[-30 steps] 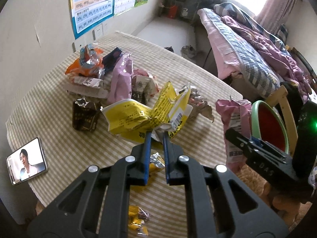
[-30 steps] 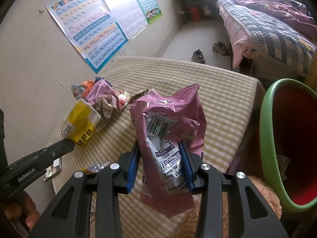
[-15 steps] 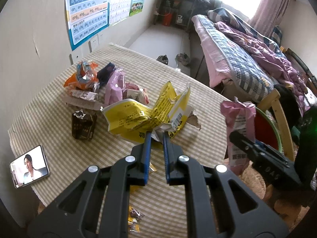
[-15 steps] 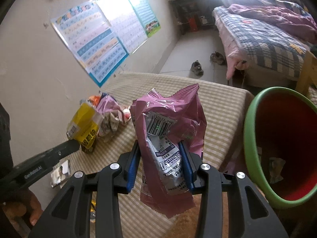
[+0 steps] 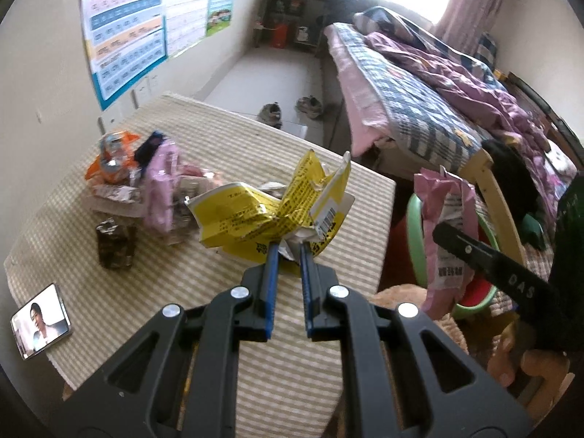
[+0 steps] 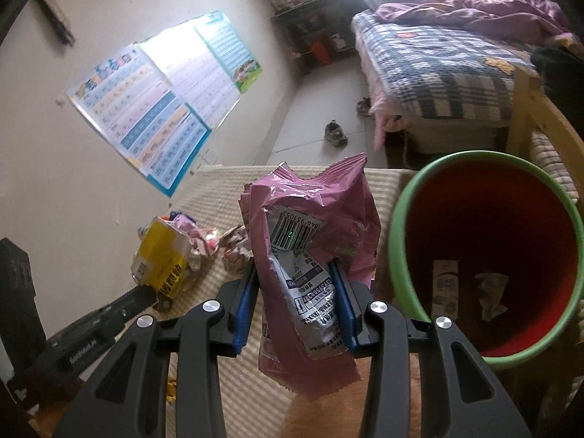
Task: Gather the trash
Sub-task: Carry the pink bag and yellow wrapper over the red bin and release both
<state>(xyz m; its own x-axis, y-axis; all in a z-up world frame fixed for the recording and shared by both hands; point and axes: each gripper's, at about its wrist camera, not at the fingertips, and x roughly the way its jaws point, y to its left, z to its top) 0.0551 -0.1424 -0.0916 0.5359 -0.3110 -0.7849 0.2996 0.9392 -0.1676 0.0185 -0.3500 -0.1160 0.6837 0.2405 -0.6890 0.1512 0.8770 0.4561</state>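
While both grippers tilt downward, right gripper [image 6: 295, 273] holds pink wrapper [image 6: 310, 226] beside bin [image 6: 398, 226].

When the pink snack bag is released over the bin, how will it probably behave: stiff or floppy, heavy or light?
The pink snack bag looks crumpled and torn open, so it is probably floppy. It stands up between the right gripper jaws without sagging, which suggests it is light and likely empty. Being thin film, it may flutter rather than drop straight into the bin.

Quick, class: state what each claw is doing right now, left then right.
Left claw: shut on the yellow wrapper.
Right claw: shut on the pink snack bag.
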